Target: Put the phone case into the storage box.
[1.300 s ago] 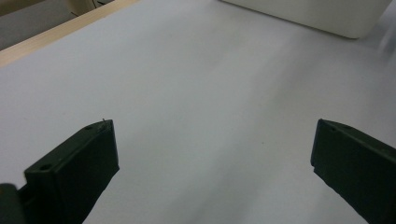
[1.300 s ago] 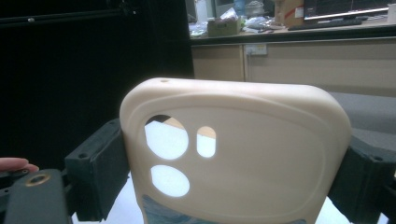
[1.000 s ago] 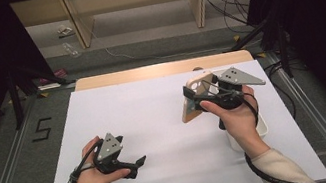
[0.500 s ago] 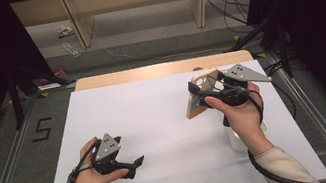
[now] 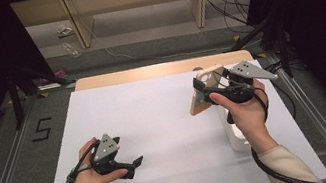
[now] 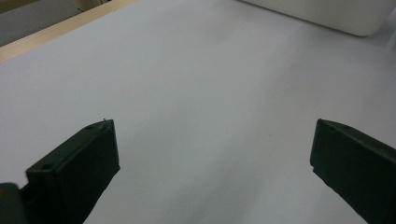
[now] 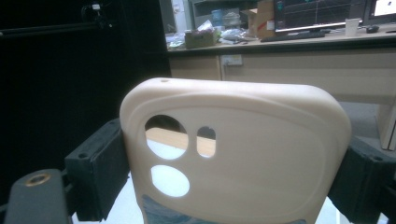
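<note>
Between black jaws, cream phone case [image 7: 243,154]

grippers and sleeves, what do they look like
Both are black handheld tools. The left gripper and right gripper each carry a grey three-cornered plate with small holes on top and trail a black cable. Their fingers are blocky and matte black. The person's sleeves are cream.

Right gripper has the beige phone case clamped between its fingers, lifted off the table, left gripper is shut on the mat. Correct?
One thing is off: the left gripper is open, not shut. The left gripper view shows its fingers standing wide apart over the bare white mat with nothing between them. The rest holds: the right gripper clamps the beige phone case, held above the table.
</note>
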### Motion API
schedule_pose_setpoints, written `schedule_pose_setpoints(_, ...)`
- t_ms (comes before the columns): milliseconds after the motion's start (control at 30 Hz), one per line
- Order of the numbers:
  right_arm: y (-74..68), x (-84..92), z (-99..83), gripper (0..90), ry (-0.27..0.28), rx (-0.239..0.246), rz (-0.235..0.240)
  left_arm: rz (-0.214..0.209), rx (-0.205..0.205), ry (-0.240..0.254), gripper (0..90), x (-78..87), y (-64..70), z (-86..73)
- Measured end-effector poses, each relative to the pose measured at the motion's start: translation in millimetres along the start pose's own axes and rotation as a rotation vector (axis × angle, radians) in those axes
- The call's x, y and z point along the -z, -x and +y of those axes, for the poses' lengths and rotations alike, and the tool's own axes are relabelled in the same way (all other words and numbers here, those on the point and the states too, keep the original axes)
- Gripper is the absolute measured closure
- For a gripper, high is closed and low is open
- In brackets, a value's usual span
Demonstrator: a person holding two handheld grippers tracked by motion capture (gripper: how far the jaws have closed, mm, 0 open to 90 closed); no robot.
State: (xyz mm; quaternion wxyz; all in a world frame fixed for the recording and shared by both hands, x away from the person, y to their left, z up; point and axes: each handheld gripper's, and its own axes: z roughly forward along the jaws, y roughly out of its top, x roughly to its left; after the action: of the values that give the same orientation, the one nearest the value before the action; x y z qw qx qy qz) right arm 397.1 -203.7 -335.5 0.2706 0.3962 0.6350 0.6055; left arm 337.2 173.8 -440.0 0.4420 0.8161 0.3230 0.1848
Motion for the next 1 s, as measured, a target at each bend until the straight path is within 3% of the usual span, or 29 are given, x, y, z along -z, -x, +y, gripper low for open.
schedule_pose_setpoints(1000, 13.9, 9.6, 9.5, 13.2, 0.021, -0.010, -0.052, 0.005, 0.010, -0.003, 0.7, 0.8, -1.5, -1.2)
